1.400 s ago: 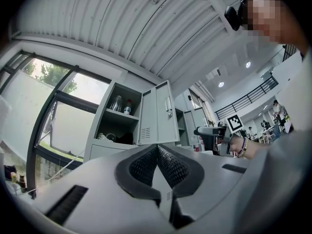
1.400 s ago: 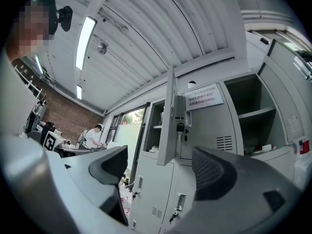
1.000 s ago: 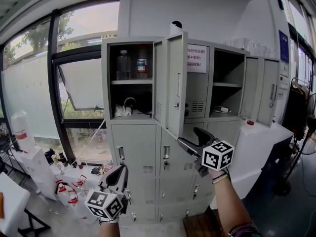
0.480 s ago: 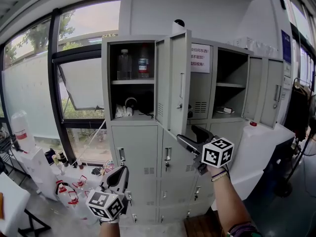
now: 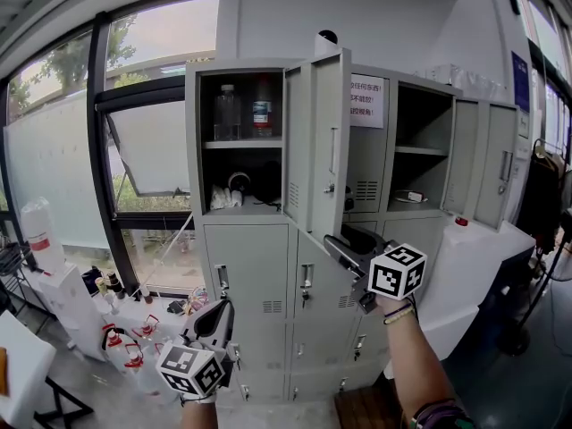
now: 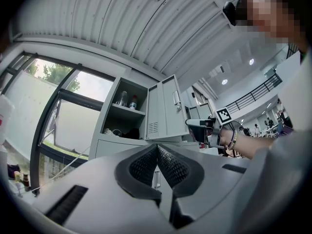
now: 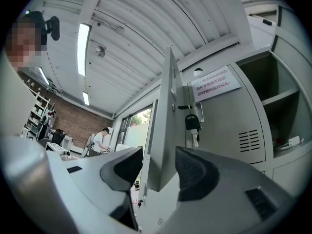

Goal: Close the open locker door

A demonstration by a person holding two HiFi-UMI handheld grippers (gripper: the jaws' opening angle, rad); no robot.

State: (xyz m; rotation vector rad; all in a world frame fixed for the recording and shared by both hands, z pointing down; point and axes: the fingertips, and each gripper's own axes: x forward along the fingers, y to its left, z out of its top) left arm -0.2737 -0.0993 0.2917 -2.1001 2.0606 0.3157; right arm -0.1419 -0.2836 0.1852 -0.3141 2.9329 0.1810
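The grey locker bank (image 5: pixel 268 266) has its upper-left door (image 5: pixel 326 141) standing open, edge toward me. My right gripper (image 5: pixel 344 239) sits at that door's bottom corner. In the right gripper view the door (image 7: pixel 165 130) fills the gap of the right gripper (image 7: pixel 160 152); its jaws have just been closing and the pads look pressed on both faces. A key fob (image 7: pixel 191 122) hangs from the lock. My left gripper (image 5: pixel 219 315) hangs low in front of the lower lockers, and in its own view the left gripper (image 6: pixel 157 147) is shut on nothing.
Bottles (image 5: pixel 228 110) and cables sit in the open compartment. Further right, two more doors (image 5: pixel 496 172) stand open beside a white box (image 5: pixel 465 257). A paper notice (image 5: pixel 366 101) is stuck on a closed door. Spray bottles (image 5: pixel 121 347) clutter the floor by the window.
The right gripper has crept up to the open door's bottom corner and its jaws have narrowed around it. The left gripper has stayed where it was.
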